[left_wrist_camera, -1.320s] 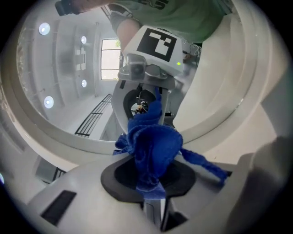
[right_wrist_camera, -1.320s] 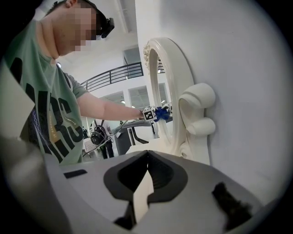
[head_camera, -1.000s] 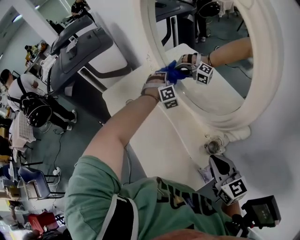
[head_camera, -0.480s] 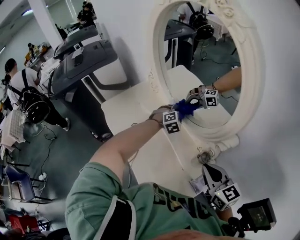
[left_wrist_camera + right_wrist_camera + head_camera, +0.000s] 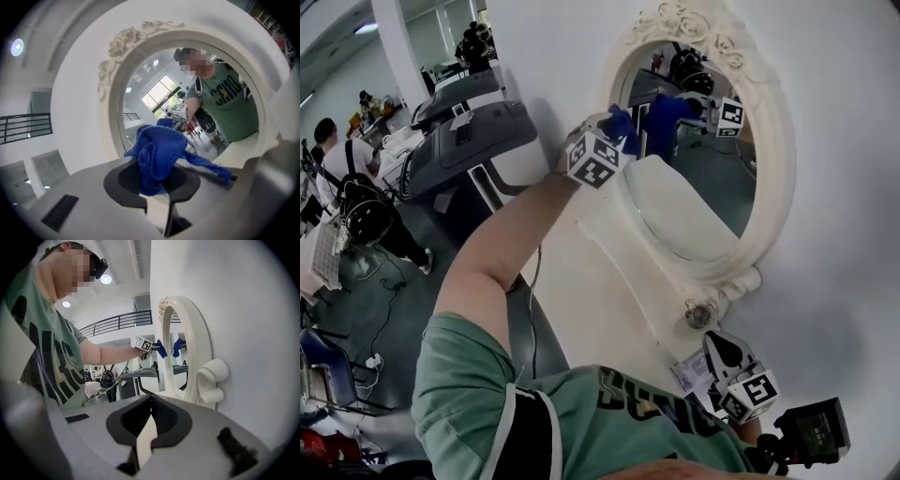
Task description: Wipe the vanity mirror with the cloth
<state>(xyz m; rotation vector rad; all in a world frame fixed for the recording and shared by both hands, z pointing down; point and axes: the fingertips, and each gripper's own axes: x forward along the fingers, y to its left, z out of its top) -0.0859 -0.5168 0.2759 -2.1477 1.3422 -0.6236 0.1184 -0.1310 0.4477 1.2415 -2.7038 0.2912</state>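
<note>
The oval vanity mirror (image 5: 694, 178) in its ornate white frame (image 5: 769, 187) stands against the white wall. My left gripper (image 5: 609, 139) is raised to the frame's upper left edge, shut on a bunched blue cloth (image 5: 623, 127). The cloth's reflection shows in the glass. In the left gripper view the cloth (image 5: 159, 150) bulges out between the shut jaws of the left gripper (image 5: 157, 180), close before the glass (image 5: 187, 108). My right gripper (image 5: 727, 352) hangs low beside the mirror's base, away from it. In the right gripper view the right gripper (image 5: 150, 416) is shut and empty, with the mirror (image 5: 180, 350) ahead.
The mirror rests on a white tabletop (image 5: 609, 281), with a small round metal object (image 5: 701, 314) at its foot. Treadmills (image 5: 469, 131) and several people (image 5: 356, 206) are at the far left. A black device (image 5: 816, 431) sits at the bottom right.
My left gripper has swept up with the cloth from the mirror's lower rim to its upper left edge. The right gripper has stayed low by the base.
</note>
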